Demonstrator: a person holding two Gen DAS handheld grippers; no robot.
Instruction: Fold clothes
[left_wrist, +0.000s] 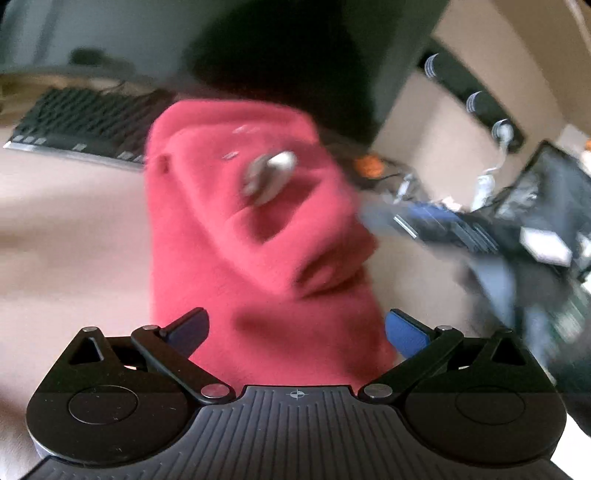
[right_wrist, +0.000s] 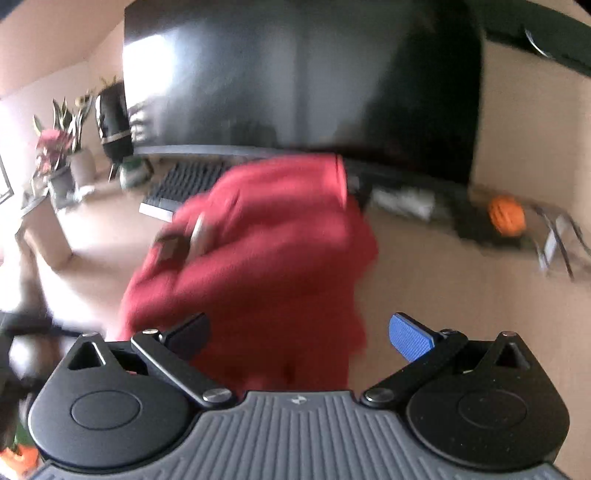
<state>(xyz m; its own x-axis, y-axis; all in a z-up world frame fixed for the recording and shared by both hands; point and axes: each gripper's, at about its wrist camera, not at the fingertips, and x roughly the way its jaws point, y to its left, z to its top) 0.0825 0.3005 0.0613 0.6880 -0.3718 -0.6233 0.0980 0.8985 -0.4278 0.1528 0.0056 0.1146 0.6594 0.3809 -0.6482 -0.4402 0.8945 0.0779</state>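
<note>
At the bottom of the left wrist view, the left gripper (left_wrist: 297, 330) stands with its jaws wide apart, and the red garment (left_wrist: 258, 236) fills the gap between them without either pad pinching it, as far as the blur allows. The right gripper (right_wrist: 299, 334), low in the right wrist view, is likewise spread wide, with the same red garment (right_wrist: 258, 258) rising from between its fingers; nothing is clamped there either.

The cloth lies bunched on the pale desk (left_wrist: 66, 236), in the middle of both frames, with deep creases and a shiny metal piece (left_wrist: 269, 175), perhaps a button or zip pull, on its upper half. Both views are smeared, so edges and seams are hard to pick out.

Bunched like this, the garment fits either a piece set for spreading or one being gathered between folds, so the sound advice is general: take hold only at a clear hem or corner, one layer at a time, and keep both ends level so the fold falls square. Mind the metal piece, which could slip under a pad.

Beyond the cloth, a keyboard (left_wrist: 85, 122) sits in the upper left and a dark monitor (right_wrist: 295, 81) across the top, close enough that a lifted sleeve could sweep them.
</note>
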